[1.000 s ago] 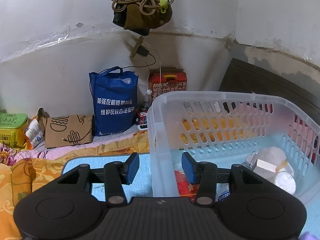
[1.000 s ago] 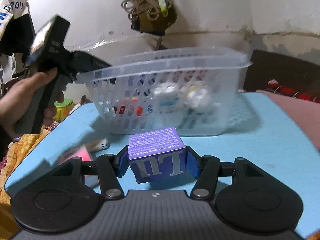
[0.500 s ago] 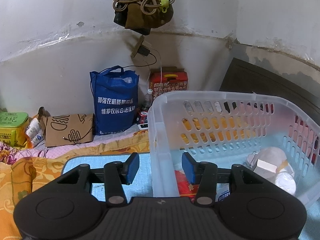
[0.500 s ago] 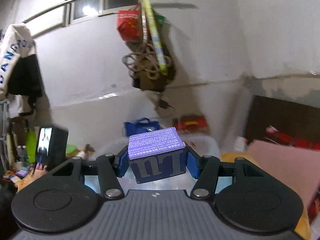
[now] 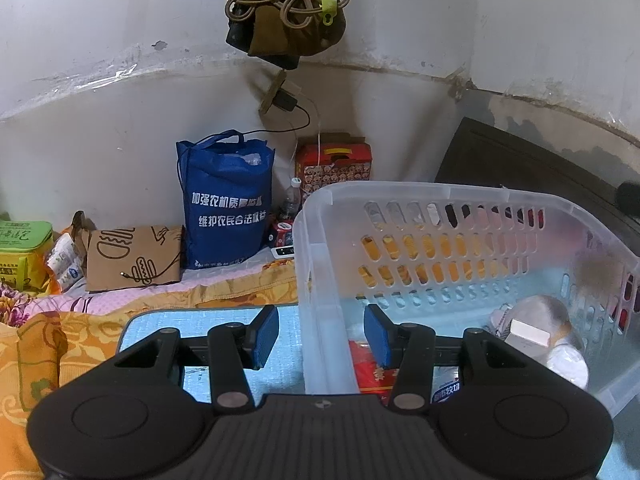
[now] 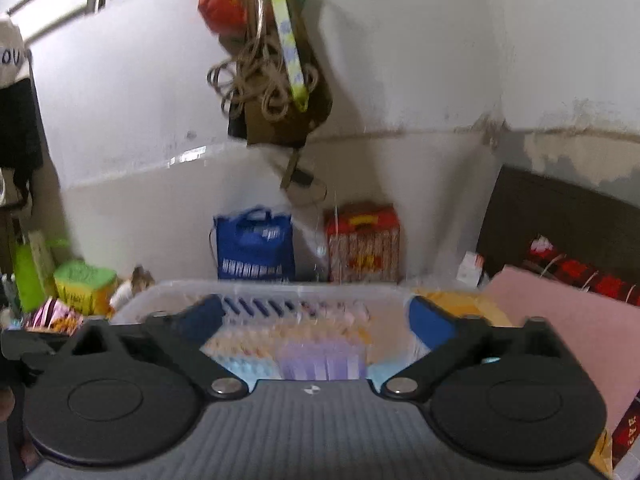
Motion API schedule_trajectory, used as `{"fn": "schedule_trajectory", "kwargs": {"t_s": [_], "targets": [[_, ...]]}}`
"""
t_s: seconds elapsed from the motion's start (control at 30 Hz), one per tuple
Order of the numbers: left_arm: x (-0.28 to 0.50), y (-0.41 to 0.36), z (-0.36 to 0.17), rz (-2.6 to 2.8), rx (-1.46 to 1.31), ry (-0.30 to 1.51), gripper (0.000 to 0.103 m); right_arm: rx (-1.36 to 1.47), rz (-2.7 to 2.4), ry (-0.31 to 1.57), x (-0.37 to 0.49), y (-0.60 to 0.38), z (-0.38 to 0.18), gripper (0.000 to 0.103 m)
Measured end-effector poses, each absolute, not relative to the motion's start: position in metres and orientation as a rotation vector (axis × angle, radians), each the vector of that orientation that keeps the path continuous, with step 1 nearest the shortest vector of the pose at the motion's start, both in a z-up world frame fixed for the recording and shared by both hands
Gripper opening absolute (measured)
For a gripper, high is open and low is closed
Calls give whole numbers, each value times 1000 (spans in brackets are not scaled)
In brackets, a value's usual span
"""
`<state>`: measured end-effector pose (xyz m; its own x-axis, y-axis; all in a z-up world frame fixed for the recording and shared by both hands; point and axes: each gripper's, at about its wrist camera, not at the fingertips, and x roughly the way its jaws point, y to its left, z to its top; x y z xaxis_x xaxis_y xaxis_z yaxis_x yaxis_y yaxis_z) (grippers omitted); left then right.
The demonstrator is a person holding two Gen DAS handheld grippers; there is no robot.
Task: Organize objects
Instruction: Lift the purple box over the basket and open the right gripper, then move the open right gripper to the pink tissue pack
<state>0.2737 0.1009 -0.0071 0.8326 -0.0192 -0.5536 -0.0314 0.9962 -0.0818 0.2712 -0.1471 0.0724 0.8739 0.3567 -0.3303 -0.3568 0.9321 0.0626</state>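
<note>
Purple box [image 6: 323, 360] is showing as a blurred lilac patch below and between the spread fingers of the right gripper [image 6: 316, 322], inside the white slotted basket [image 6: 256, 292]; blur is making it impossible to tell whether it is resting on the basket floor or in the air. Right jaws are standing wide apart, gripping nothing, blue pads facing each other over the basket opening.

Left gripper [image 5: 320, 334] is straddling the near left corner of the basket [image 5: 400, 196]: one blue pad is sitting outside the wall over the light blue mat [image 5: 208, 320], the other is sitting inside. Jaws are parted with a visible gap on both sides of the wall, so they are not pinching it. Inside the basket a red packet [image 5: 370, 372] is lying just beside the inner pad, and a pale roll bundle [image 5: 536, 328] is lying near the right wall.

Behind the basket a blue tote bag [image 5: 226, 204] is standing against the wall, a red gift box [image 5: 334, 166] is standing just right of it, and a brown paper bag [image 5: 134, 256] is leaning to its left. A coil of rope [image 5: 280, 0] is hanging on the wall above.
</note>
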Motion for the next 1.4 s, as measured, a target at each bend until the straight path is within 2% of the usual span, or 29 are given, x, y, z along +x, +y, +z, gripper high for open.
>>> {"fn": "schedule_trajectory", "kwargs": {"t_s": [0.67, 0.97, 1.2, 1.4], "targets": [[273, 100, -8, 13, -85, 584, 52, -47, 337, 340, 256, -160, 66, 103], [273, 100, -8, 14, -85, 584, 52, -2, 332, 297, 219, -163, 54, 103], [273, 101, -8, 13, -85, 584, 52, 55, 330, 241, 151, -148, 15, 103], [273, 99, -7, 14, -83, 583, 52, 29, 420, 361, 122, -114, -43, 103]]}}
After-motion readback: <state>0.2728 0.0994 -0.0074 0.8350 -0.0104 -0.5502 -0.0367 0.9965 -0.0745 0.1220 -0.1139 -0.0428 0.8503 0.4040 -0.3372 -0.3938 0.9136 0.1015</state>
